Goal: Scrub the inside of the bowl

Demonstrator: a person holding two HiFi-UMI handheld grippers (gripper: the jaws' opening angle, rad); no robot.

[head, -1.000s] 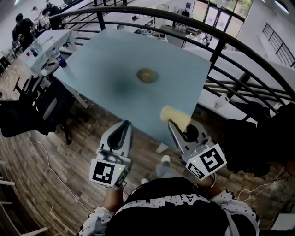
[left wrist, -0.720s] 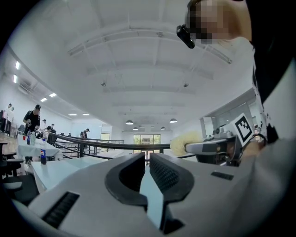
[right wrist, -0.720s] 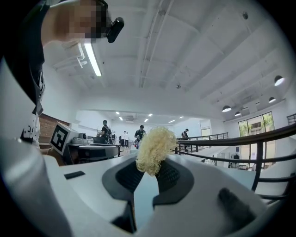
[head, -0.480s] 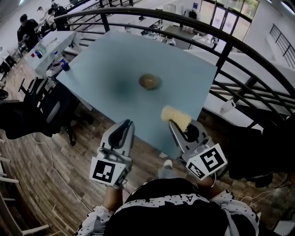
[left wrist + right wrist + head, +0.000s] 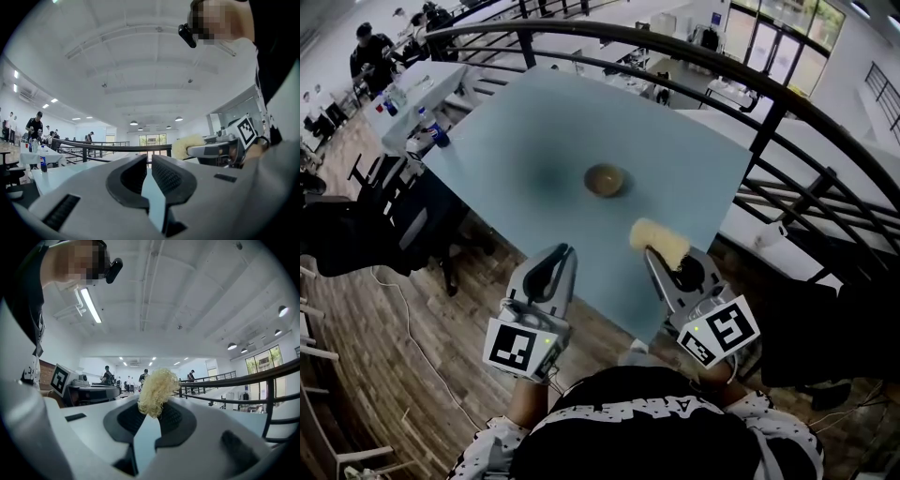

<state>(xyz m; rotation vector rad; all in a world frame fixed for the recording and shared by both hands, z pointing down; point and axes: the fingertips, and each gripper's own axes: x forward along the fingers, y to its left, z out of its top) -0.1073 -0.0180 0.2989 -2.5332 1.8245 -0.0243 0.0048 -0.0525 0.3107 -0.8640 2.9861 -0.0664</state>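
Head view, looking steeply down: a pale blue counter (image 5: 684, 159) w/ one small brownish bowl (image 5: 606, 179) near its middle, standing alone. Both grippers hang at the counter's near edge, well apart from the bowl. L gripper (image 5: 561, 253) has the bowl at approx. 1 o'clock; its fingers (image 5: 166, 176) are nearly together, only a thin slit btwn them, nothing held. R gripper (image 5: 652, 251) has the bowl at approx. 11 o'clock; its fingers (image 5: 171, 418) pinch a yellow fibrous scrubber (image 5: 658, 238), which sticks out past the tips. A black railing (image 5: 787, 103) curves round the counter from 12 to 3 o'clock. Wood floor (image 5: 422, 375) lies at 8 o'clock.
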